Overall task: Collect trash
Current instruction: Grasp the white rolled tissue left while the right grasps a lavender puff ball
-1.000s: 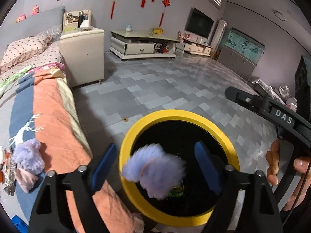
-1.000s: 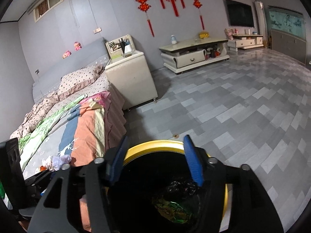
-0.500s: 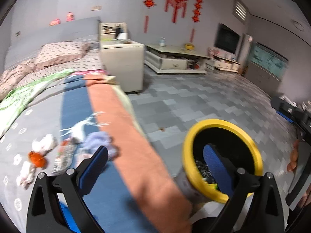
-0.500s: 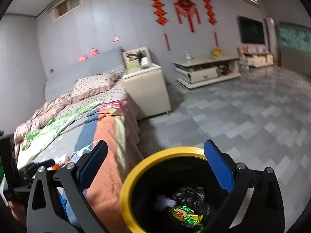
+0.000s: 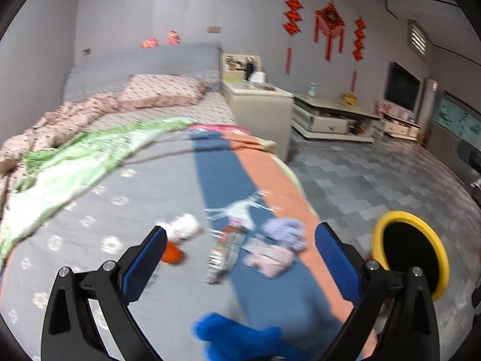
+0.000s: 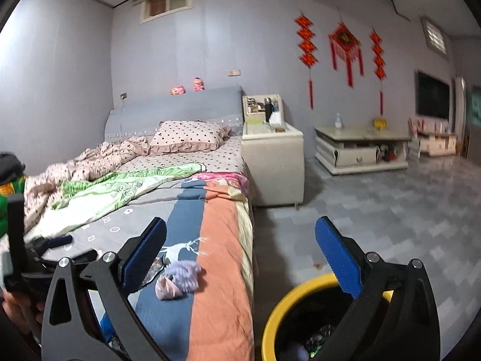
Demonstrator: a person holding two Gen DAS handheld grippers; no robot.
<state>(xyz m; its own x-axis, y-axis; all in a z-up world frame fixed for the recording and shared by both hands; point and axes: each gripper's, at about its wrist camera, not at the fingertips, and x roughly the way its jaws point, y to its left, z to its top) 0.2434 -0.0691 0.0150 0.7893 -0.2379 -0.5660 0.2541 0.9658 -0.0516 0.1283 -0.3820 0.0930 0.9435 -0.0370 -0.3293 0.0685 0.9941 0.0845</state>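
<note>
Both grippers wide, empty — left gripper [image 5: 240, 243] over bed litter; purple fluff [image 5: 285, 231] at one o'clock may snag blanket [image 5: 216, 180]; right gripper [image 6: 240, 243] above bin [image 6: 281, 310].

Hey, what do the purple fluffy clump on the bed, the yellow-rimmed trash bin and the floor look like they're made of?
Purple clump: probably yarn or plush fibre, matte, with a fuzzy, stringy outline. Trash bin: the yellow rim looks like smooth moulded plastic with an even colour; the inside is dark, possibly a black liner, but that is unclear. Floor: glossy grey tiles or tile-pattern flooring, with staggered rectangles and soft reflections near the cabinets.
</note>
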